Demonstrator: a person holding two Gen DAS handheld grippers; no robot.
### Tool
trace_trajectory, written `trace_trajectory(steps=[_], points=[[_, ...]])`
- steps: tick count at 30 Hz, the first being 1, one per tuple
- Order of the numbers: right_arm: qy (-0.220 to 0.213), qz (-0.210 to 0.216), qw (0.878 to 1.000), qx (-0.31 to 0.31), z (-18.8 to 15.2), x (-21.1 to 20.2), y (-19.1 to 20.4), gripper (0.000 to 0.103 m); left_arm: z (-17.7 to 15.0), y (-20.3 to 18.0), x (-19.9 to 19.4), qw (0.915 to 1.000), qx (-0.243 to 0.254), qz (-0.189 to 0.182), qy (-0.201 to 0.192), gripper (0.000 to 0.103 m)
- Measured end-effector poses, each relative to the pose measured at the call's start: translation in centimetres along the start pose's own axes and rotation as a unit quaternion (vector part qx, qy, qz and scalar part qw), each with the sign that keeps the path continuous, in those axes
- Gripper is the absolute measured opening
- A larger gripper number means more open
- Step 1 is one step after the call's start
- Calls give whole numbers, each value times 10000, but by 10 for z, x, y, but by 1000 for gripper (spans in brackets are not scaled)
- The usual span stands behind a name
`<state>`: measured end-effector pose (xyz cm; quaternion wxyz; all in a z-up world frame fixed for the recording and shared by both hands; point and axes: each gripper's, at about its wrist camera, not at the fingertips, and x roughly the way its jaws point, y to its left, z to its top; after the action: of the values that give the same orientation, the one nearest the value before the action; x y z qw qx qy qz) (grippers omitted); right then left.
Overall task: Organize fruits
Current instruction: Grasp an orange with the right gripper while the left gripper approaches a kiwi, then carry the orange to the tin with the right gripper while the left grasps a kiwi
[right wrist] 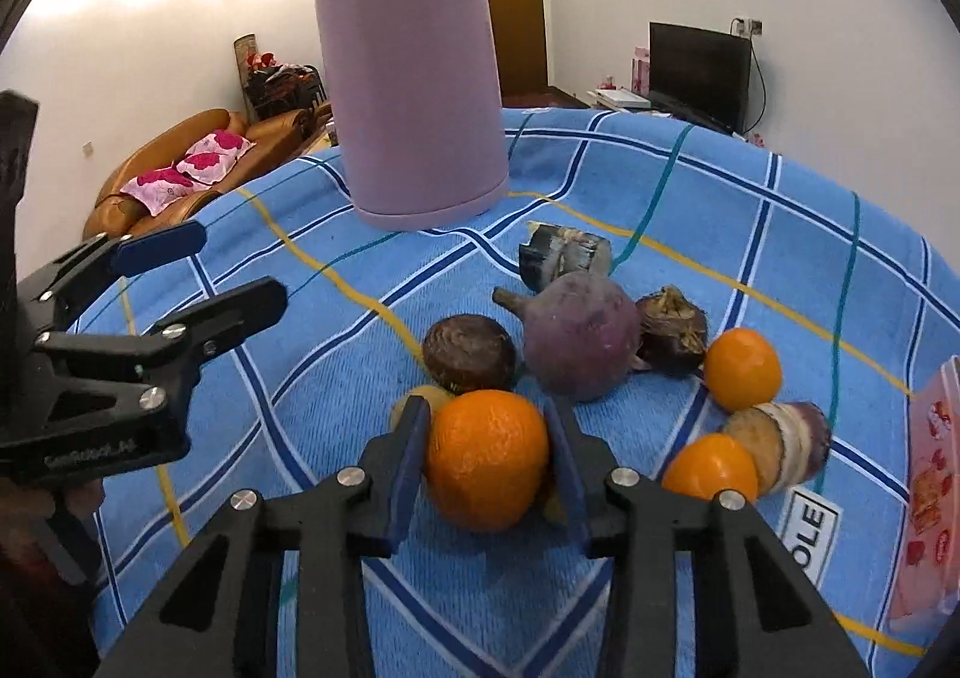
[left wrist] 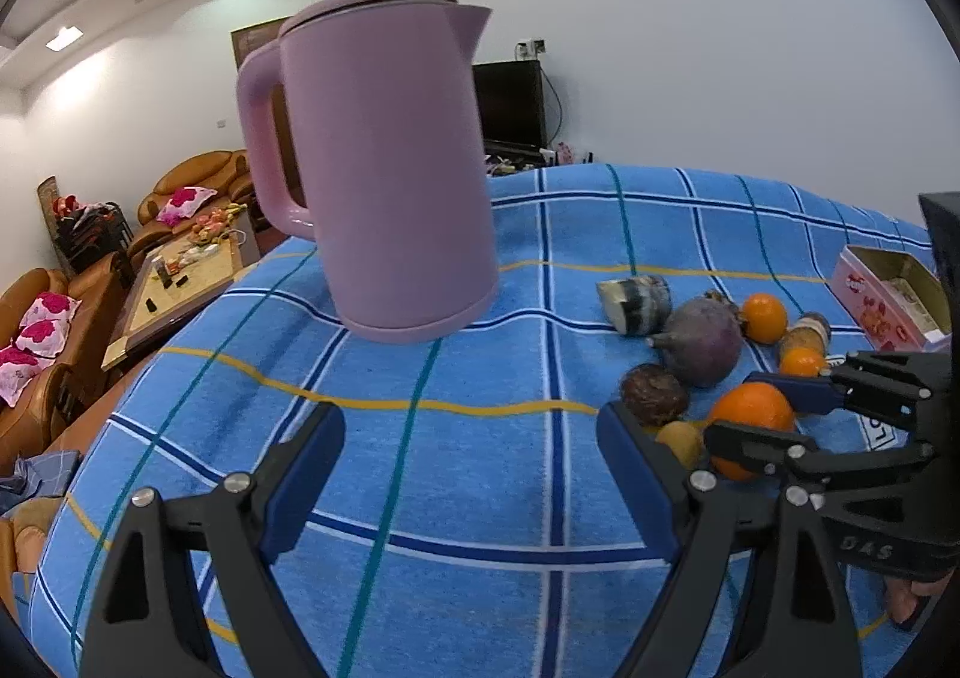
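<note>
A large orange [right wrist: 486, 459] rests on the blue checked cloth [right wrist: 300, 378], and my right gripper [right wrist: 485, 408] is shut on it, one blue pad against each side. Just behind it lie a brown wrinkled fruit [right wrist: 468, 354], a small yellowish fruit [right wrist: 420, 399] and a big purple round fruit [right wrist: 579, 336]. Two smaller oranges [right wrist: 741, 369] [right wrist: 708, 465] and a striped cut piece [right wrist: 780, 447] lie to the right. My left gripper [left wrist: 468, 414] stands open over bare cloth left of the pile, with nothing between its fingers.
A tall pink kettle [left wrist: 384, 168] stands on the cloth behind the left gripper. A pink open box [left wrist: 888, 300] sits at the right edge of the table. A dark cut chunk [right wrist: 564, 252] lies between kettle and fruit. Sofas and a low table are beyond the table's left edge.
</note>
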<state>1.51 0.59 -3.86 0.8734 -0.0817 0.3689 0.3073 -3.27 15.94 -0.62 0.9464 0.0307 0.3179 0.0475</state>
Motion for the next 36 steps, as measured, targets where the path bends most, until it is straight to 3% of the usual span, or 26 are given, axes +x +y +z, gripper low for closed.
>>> trace_trajectory(steps=[5,9,11,14,18,21,23,27,30,36], points=[[-759,197,9960,429,5,-41,-17,41,1,-15,-2,9993,84,-372,43,88],[-1332,-297,9893,511,4,-77,-37,41,2,-45,-3,9946,214,-1010,128,84],[-1434,-590,9865,528,-2,-86,-48,41,3,-60,0,9905,287,-1324,230,75],[-1423,-702,9850,684,-13,-91,-64,41,3,-90,7,9832,485,-1712,410,74],[-1417,-770,9835,823,-18,-98,-77,41,3,-123,21,9811,883,-1623,574,72],[-1476,-841,9820,829,-19,-105,-79,41,6,-131,30,9808,888,-1585,704,72],[-1506,-904,9813,794,-19,-107,-79,41,7,-134,37,9805,901,-1563,773,67],[-1515,-928,9810,781,-19,-109,-76,41,6,-136,54,9749,838,-1718,1140,43],[-1542,-957,9798,838,-19,-111,-78,41,7,-133,57,9745,706,-1772,1179,34],[-1661,-1021,9753,1035,-18,-121,-88,41,7,-127,54,9770,568,-1734,1102,32]])
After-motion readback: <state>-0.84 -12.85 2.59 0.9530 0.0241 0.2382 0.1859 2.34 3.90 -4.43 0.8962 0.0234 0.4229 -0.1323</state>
